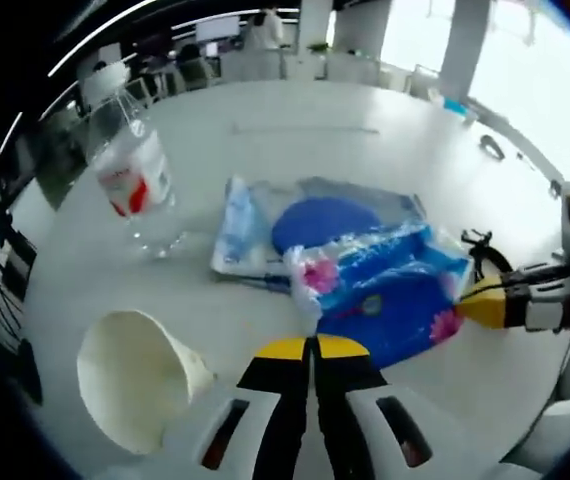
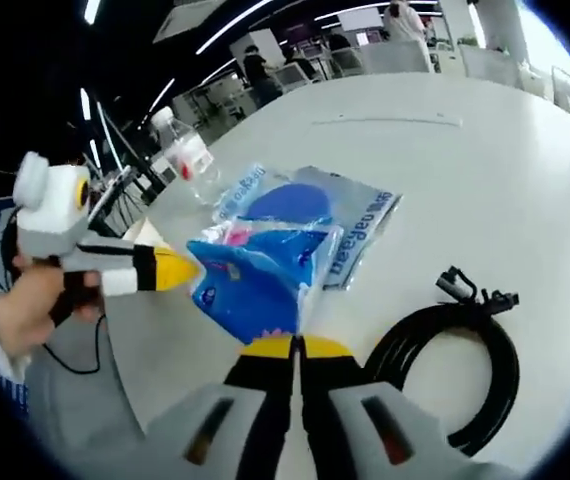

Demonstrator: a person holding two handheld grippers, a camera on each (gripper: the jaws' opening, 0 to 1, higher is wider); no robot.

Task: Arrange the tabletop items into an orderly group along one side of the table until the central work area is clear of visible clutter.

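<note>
So right now I've got the blue tissue pack (image 1: 390,295) caught from both ends, sitting on the flat plastic bag (image 1: 315,225) with the blue disc inside, pretty much mid-counter (image 2: 485,160). My left gripper (image 1: 312,348) has its jaws closed tight together, tips right at the near corner of the pack's wrapper. I can't honestly tell if there's film pinched between them or if they're just touching it. Same story with my right gripper (image 2: 292,347): jaws shut, tips at the other edge of the pack, grip unclear.

How I'd do this step well: before lifting, give a tiny tug with one side to check the wrapper actually follows. It's crinkly film, so it'll probably slip if I only have a sliver. If it holds, I'd lift both ends level and carry the pack toward one edge, keeping it low so it doesn't swing.

Things to watch: the paper cup (image 1: 135,375) is lying on its side just beside my left jaws, easy to knock rolling. The water bottle (image 1: 135,180) stands upright past it. The coiled black cable (image 2: 455,350) is near my right jaws and could snag. I'd pick the bottle's side as the grouping line, since the bottle and cup are there already.
</note>
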